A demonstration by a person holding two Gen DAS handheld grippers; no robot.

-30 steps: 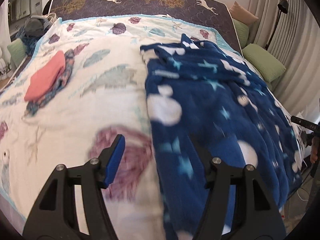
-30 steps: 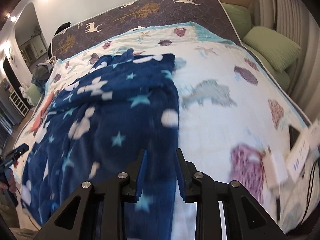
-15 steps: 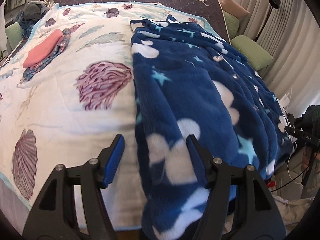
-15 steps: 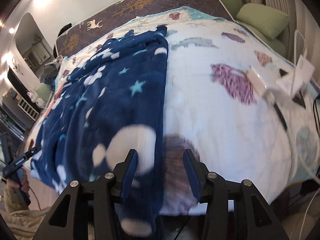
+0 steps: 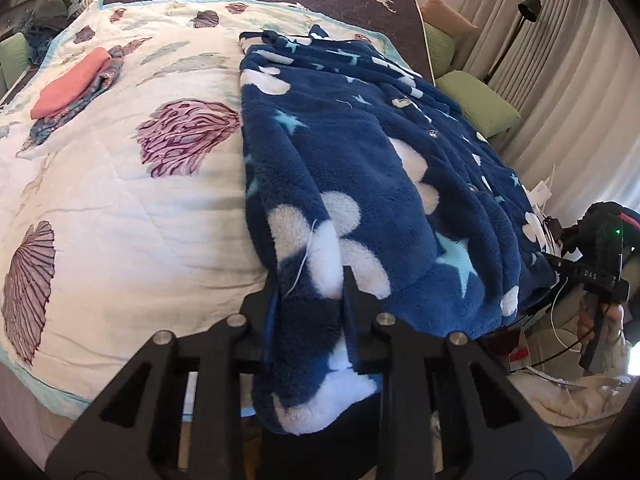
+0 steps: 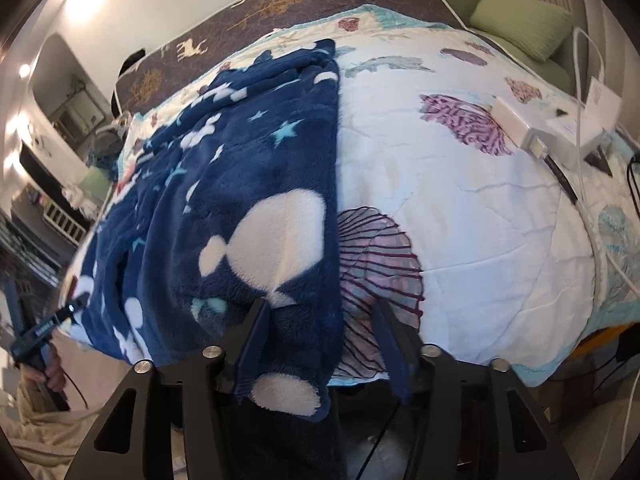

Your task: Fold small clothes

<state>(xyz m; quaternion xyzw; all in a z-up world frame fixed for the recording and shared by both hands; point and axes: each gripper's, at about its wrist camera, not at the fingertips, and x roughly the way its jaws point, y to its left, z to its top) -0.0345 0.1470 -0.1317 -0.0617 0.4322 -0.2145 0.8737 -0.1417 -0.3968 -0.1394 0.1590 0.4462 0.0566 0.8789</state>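
Across the seashell bedspread point(image 5: 120, 208) the blue starry fleece garment point(image 5: 360, 160) lies lengthwise toward twelve o'clock, where the left gripper point(image 5: 308, 300) has just clamped its hem (jaws were apart) and the right gripper point(image 6: 320, 332), jaws apart, straddles the other corner, readying a fold.

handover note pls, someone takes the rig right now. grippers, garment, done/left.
Left gripper: jaws shut on the near hem of the blue fleece garment.
Right gripper: jaws open, straddling the hem corner on its side, no grip yet.
Garment lies lengthwise on the bed quilt, hem hanging over the near edge. Pink folded item sits at far left.
Done: left corner gripped. Left: close right jaws, then fold.
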